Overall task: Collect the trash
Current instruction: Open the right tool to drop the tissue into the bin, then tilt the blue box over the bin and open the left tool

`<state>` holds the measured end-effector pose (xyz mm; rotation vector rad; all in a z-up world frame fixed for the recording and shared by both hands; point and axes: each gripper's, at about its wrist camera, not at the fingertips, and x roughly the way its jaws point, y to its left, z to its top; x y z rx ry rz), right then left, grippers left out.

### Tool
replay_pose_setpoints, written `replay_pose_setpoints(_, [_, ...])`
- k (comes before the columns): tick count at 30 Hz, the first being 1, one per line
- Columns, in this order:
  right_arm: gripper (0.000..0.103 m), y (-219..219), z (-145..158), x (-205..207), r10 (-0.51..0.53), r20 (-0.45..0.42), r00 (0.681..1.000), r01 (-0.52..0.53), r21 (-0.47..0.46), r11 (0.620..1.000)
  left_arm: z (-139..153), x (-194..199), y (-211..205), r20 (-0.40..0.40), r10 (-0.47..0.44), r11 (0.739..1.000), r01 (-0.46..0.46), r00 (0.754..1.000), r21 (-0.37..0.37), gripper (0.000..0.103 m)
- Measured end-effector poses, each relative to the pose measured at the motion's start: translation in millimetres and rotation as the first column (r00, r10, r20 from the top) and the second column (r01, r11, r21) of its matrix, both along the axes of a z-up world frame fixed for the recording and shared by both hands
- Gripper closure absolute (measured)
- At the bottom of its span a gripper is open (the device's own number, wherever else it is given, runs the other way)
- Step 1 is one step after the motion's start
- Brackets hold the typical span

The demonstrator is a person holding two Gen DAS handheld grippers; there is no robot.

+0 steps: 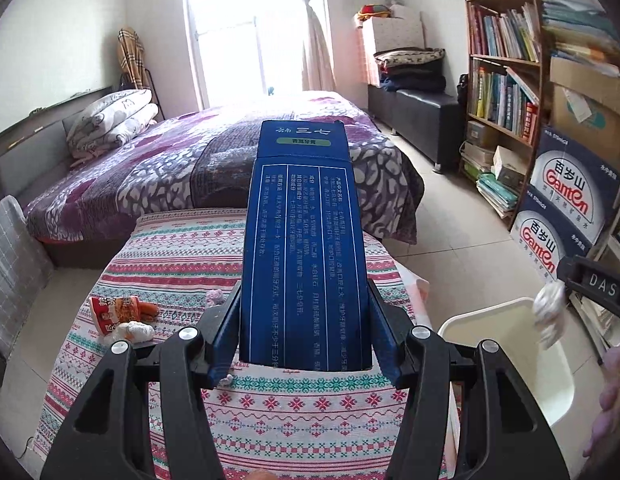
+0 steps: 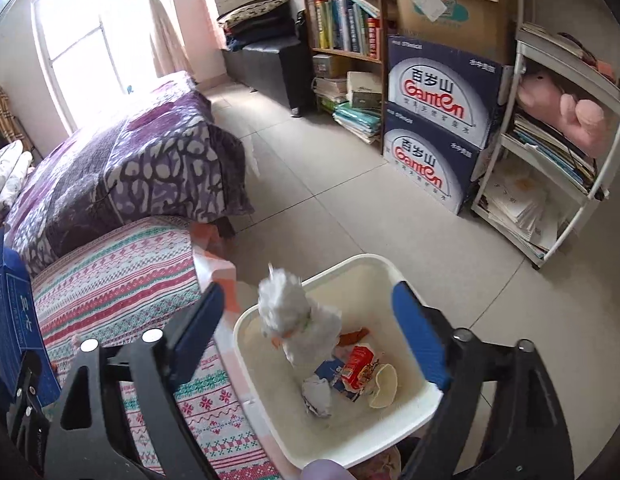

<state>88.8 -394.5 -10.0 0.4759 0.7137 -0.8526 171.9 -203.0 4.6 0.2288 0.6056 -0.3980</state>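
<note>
Over the white bin (image 2: 406,408), crumpled tissue (image 2: 297,320) hangs between wide-open right jaws; left jaws clamp blue box (image 1: 305,248).

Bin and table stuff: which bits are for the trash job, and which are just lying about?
Trash job: blue box in left claw; white wad dropping from right claw; bin; snack wrapper.

Lying about: bed; bookshelf; water cartons; pink plush.

The bin (image 2: 269,344) stands on the floor (image 2: 330,208) just right of the worktop (image 1: 293,404), with wrappers (image 2: 360,368) inside. A bed (image 1: 213,164) lies behind the worktop, and shelves (image 1: 506,80) stand at the right.
</note>
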Motion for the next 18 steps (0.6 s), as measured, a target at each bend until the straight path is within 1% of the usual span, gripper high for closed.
replay_pose_setpoints(2, [0.015, -8.0, 0.0, -5.7, -0.018, 0.003, 1.000, 0.018, 0.005, 1.000, -1.5, -3.6, -7.4, 0.000, -0.016, 1.000, 0.016, 1.000, 0.004, 0.047])
replay_pose_setpoints(4, [0.012, -15.9, 0.0, -11.3, -0.040, 0.006, 0.999, 0.040, 0.013, 0.999, -3.4, -7.6, -15.1, -0.003, -0.032, 0.999, 0.032, 0.999, 0.007, 0.047])
replay_pose_setpoints(11, [0.012, -39.2, 2.8, -33.5, -0.103, 0.022, 0.994, 0.102, 0.029, 0.994, -9.7, -22.4, -44.3, -0.026, -0.102, 0.995, 0.103, 0.994, 0.007, 0.046])
replay_pose_setpoints(18, [0.011, -63.2, 7.6, -54.8, -0.171, 0.062, 0.983, 0.166, 0.073, 0.983, -21.2, -41.7, -78.8, -0.077, -0.190, 0.982, 0.191, 0.979, -0.005, 0.046])
